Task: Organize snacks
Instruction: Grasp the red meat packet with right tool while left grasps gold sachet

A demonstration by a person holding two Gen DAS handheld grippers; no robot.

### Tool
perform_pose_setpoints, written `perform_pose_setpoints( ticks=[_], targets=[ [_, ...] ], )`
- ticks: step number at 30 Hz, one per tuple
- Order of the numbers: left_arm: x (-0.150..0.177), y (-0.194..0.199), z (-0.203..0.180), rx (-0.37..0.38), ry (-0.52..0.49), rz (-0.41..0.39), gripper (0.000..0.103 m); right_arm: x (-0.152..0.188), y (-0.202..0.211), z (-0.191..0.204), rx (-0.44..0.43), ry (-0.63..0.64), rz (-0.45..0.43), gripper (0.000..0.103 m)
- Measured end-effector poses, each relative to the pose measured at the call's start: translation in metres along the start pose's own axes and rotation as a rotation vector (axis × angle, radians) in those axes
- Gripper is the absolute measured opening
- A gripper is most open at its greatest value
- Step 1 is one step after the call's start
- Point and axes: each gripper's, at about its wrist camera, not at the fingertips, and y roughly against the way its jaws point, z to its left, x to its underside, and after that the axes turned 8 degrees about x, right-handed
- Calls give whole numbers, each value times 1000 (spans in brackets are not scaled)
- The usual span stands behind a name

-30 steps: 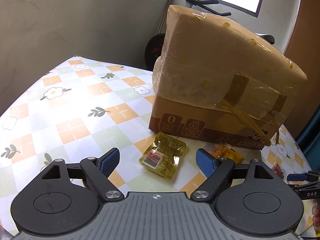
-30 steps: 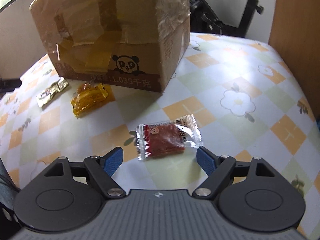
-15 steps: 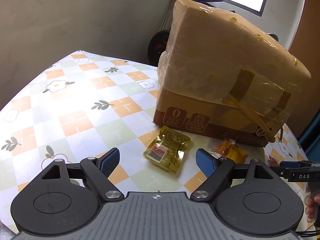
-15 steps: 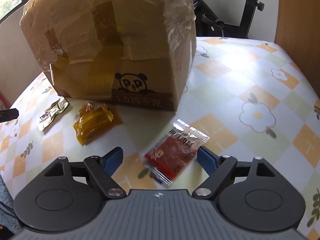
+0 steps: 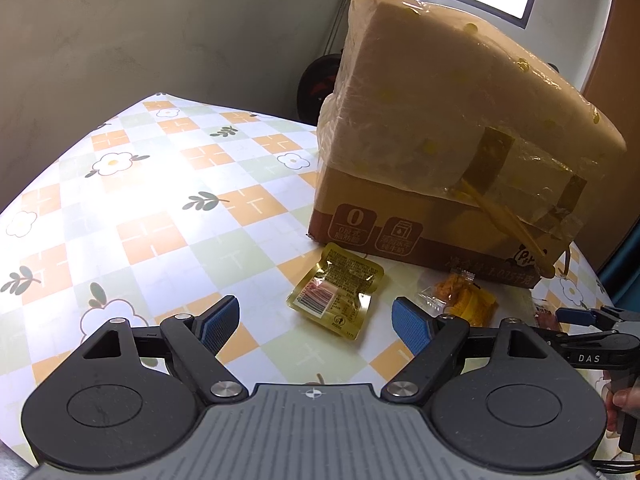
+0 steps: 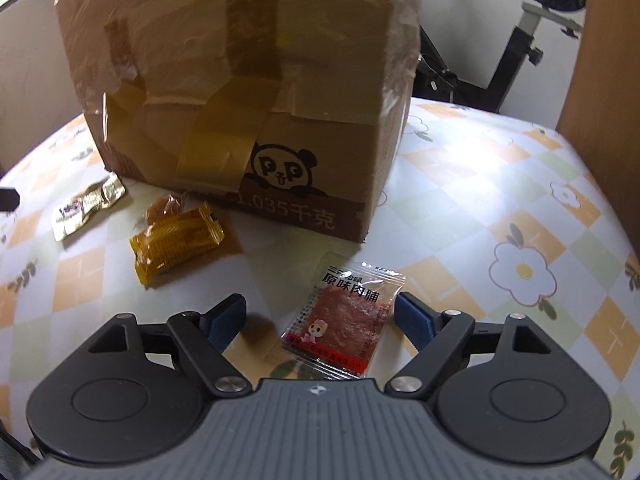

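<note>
A gold snack packet [image 5: 334, 298] lies flat on the table just ahead of my open, empty left gripper [image 5: 316, 322]; it also shows in the right wrist view [image 6: 88, 206]. An orange snack packet [image 5: 464, 298] lies to its right, near the box, and shows in the right wrist view [image 6: 178, 238]. A red jerky packet [image 6: 346, 320] lies between the fingers of my open right gripper [image 6: 320, 318], nearer the right finger. The taped cardboard box [image 5: 440, 160] stands behind the snacks [image 6: 256, 92]. The right gripper shows at the right edge of the left wrist view [image 5: 580, 316].
The table [image 5: 160, 216] has a checked floral cloth. A wooden panel [image 6: 612, 60] stands at the right edge and an exercise bike [image 6: 500, 52] behind the table. A grey wall is on the left.
My right gripper has moved forward and turned, so the red packet now sits between its fingers. My left gripper has shifted slightly; the gold packet stays in place.
</note>
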Motion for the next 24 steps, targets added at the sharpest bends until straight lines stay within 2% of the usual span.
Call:
perform_pose_setpoints(
  ticks=[5,8,10,17,24],
  targets=[
    [1,-2,0,-6,8,3,85,2,-1,1,14,-2,-13,80],
    [1,-4,-2,-7,7,5,85,3,2,-3,20,-18,-30,67],
    [2,-6,-2,-7,5,9,85,3,4,-7,26,-29,-36,54],
    [4,-9,-2,-2,0,20,85,7,10,-3,-18,-10,-61,52],
    [9,-13,-1,-2,-6,39,85,18,10,0,-20,-1,-118,53]
  ],
)
